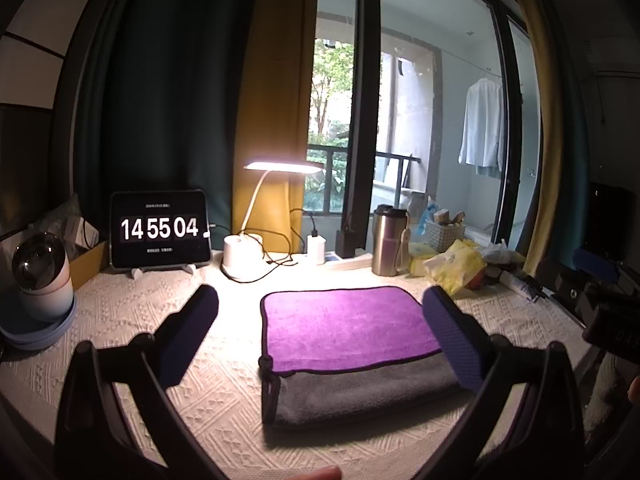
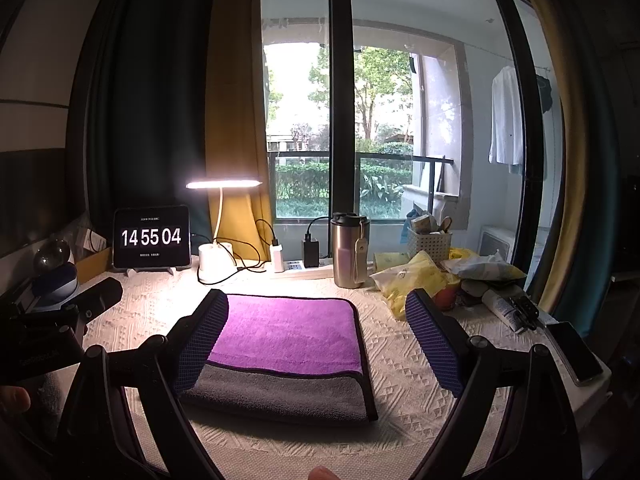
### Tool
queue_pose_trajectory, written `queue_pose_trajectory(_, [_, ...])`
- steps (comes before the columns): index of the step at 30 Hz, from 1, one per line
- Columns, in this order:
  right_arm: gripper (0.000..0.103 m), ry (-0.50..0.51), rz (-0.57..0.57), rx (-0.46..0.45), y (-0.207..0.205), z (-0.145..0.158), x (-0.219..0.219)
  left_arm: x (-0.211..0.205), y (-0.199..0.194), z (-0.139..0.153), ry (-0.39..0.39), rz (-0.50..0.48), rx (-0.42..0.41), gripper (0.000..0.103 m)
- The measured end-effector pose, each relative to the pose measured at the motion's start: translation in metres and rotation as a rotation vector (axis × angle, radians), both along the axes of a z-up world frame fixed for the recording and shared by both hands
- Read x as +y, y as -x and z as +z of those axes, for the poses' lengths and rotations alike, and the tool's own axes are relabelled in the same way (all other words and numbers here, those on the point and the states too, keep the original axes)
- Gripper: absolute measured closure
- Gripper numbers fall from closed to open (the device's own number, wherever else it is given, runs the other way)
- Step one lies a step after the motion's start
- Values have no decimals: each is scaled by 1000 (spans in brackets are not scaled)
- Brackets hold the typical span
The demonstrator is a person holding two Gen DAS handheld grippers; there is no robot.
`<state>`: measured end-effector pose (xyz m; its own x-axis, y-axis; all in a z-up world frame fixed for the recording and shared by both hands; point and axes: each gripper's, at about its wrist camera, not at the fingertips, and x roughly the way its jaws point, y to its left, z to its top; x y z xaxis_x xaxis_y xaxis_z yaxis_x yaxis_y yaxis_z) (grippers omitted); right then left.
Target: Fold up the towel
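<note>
Towel [image 1: 352,344] lay folded on the desk [image 1: 160,312], purple layer over grey, left tongs [image 1: 320,340] and right tongs [image 2: 316,344] both spread open, empty, above it.

I am in a home, at a table [image 1: 140,320] spread with a knitted cream cloth and pushed against a balcony window [image 2: 372,132]. Dark green and mustard curtains [image 1: 260,100] hang at the far left. A shirt [image 1: 482,124] dries out on the balcony at the far right. A lit desk lamp [image 2: 222,184], a tablet clock [image 2: 151,237], a steel tumbler [image 2: 347,250] and snack packets [image 2: 408,280] line the far edge.
</note>
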<state>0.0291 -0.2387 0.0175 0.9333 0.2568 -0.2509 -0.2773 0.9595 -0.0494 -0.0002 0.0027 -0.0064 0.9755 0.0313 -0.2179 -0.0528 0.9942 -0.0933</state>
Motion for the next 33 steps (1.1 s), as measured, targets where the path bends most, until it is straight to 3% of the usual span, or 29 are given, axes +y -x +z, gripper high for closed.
queue_pose_trajectory(33, [11,-4,-2,8,0,0,1,0,0,-1,-2,3,1,0])
